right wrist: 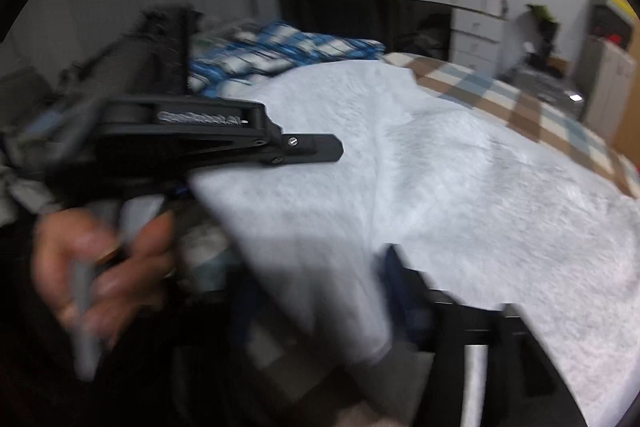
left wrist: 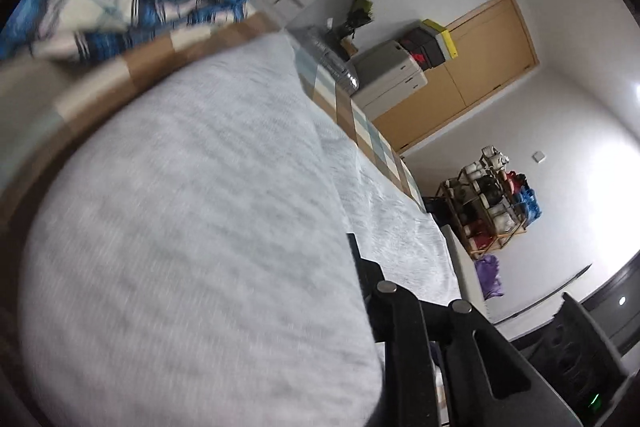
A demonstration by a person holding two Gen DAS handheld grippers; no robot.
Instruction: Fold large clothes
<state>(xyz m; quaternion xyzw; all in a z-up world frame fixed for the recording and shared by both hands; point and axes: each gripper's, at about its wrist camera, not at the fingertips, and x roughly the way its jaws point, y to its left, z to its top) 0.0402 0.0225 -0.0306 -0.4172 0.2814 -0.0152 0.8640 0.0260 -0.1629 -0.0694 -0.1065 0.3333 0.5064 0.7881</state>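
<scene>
The pale grey garment [right wrist: 460, 163] lies spread on the bed across the frame's centre and right, mid-fold: my left gripper [right wrist: 320, 149] seems clenched on its near edge, my right gripper's state I cannot tell, and next I must carry that edge across.

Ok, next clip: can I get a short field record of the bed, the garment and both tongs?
surface: bed with checked cover
garment: light grey garment spread on the bed, near edge lifted
left: left tongs over the garment's near edge, jaws close together, grip unclear
right: right tongs open at the garment's near edge, blurred
behind: blue checked blanket at the far end
</scene>
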